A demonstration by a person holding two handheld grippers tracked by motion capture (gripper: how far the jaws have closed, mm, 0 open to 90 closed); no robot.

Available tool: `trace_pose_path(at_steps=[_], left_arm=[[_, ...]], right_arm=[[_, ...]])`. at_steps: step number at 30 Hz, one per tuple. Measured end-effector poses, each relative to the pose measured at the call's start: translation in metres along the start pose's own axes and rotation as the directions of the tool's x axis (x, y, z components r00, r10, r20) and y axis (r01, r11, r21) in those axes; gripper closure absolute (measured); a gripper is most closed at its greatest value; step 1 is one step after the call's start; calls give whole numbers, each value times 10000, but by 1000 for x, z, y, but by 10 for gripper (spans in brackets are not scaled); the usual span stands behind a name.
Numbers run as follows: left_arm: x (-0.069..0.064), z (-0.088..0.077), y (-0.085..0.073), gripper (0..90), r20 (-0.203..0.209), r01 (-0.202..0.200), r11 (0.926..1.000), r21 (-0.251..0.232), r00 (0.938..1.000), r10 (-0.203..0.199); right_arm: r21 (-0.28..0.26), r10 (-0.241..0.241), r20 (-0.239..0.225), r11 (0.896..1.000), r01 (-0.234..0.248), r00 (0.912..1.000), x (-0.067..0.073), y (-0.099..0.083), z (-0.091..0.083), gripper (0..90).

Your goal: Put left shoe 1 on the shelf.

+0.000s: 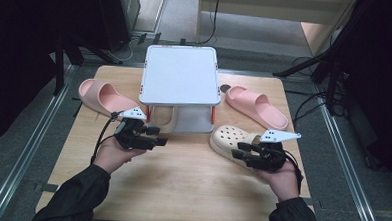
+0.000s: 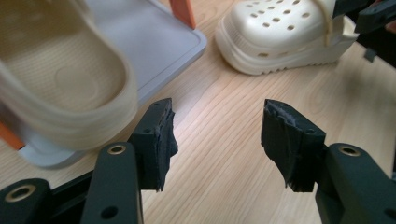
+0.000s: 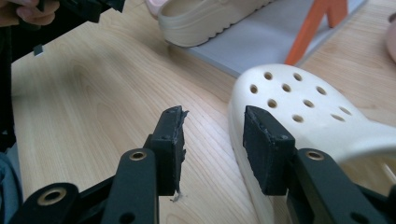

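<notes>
The table (image 1: 181, 180) was pale wood with visible grain and a smooth finish. The cream clog (image 3: 299, 107) looked like matt moulded foam, perforated. The pink slippers (image 1: 256, 107) appeared similarly matt. The rack (image 1: 180, 75) had smooth grey plastic shelves. Both grippers' pads (image 2: 156, 135) were black, rough and frayed.

Cream clog (image 1: 228, 140) with holes, pink slides (image 1: 256, 106), seemingly grey rack (image 1: 180, 75).

1. Rack (image 1: 180, 75) at table (image 1: 180, 190) rear centre.
2. Slide (image 1: 104, 97) left of rack, slide (image 1: 256, 107) right.
3. Clog (image 1: 166, 120) on lower shelf.
4. Clog (image 1: 230, 139) before rack, rightward.
</notes>
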State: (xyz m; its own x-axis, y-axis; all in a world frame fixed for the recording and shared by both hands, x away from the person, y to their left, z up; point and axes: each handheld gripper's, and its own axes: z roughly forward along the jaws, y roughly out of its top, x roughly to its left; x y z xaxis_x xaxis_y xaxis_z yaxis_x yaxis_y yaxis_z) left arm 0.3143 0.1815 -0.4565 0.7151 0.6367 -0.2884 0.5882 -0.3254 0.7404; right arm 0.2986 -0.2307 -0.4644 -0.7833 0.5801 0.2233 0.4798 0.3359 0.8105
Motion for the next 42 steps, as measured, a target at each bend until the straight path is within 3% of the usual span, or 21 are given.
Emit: trace_pose_path(at_steps=[4, 7, 12, 18, 21, 22, 27, 30, 32, 36, 37, 42], left_arm=[[3, 4, 2, 445, 117, -60, 9999, 132, 9999, 58], [3, 4, 2, 484, 71, -365, 9992, -177, 9993, 366], [3, 8, 4, 476, 214, -265, 9992, -309, 9994, 271], [2, 20, 8, 472, 387, -413, 9990, 192, 9984, 405], [0, 21, 8, 465, 356, -503, 9985, 221, 9981, 494], [0, 20, 10, 458, 316, -444, 9988, 205, 9985, 438], [2, 20, 10, 450, 316, -387, 9988, 296, 9988, 377], [4, 20, 9, 450, 271, -277, 9992, 287, 9993, 269], [5, 19, 9, 450, 256, -257, 9994, 216, 9994, 251], [5, 18, 9, 456, 251, -241, 9995, 189, 9994, 236], [4, 18, 9, 465, 49, -180, 9997, 189, 9998, 179], [3, 13, 10, 471, -33, -87, 10000, 15, 10000, 87]], right_arm=[[19, 218, 267, 9998, -219, 9994, -3, -6, -8, 588], [-234, 406, 341, 9989, -398, 9986, -4, -11, -18, 570], [-236, 502, 843, 9986, -484, 9952, -3, -16, -27, 561], [-205, 760, 1374, 9971, -738, 9876, -10, -24, -31, 548], [-171, 944, 1468, 9955, -929, 9847, -13, -25, -28, 549], [-120, 1131, 1330, 9936, -1126, 9846, -16, -25, -21, 553], [234, 1094, 934, 9934, -1120, 9896, -25, -23, -6, 592], [528, 1039, 684, 9928, -1076, 9922, -33, -21, 3, 716], [675, 1026, 221, 9923, -1039, 9945, -38, -19, 6, 771], [870, 879, 273, 9921, -899, 9958, -37, -14, 8, 781], [894, 826, 348, 9923, -854, 9960, -35, -12, 7, 782], [827, 1022, 150, 9912, -1031, 9946, -30, -6, 5, 782]])
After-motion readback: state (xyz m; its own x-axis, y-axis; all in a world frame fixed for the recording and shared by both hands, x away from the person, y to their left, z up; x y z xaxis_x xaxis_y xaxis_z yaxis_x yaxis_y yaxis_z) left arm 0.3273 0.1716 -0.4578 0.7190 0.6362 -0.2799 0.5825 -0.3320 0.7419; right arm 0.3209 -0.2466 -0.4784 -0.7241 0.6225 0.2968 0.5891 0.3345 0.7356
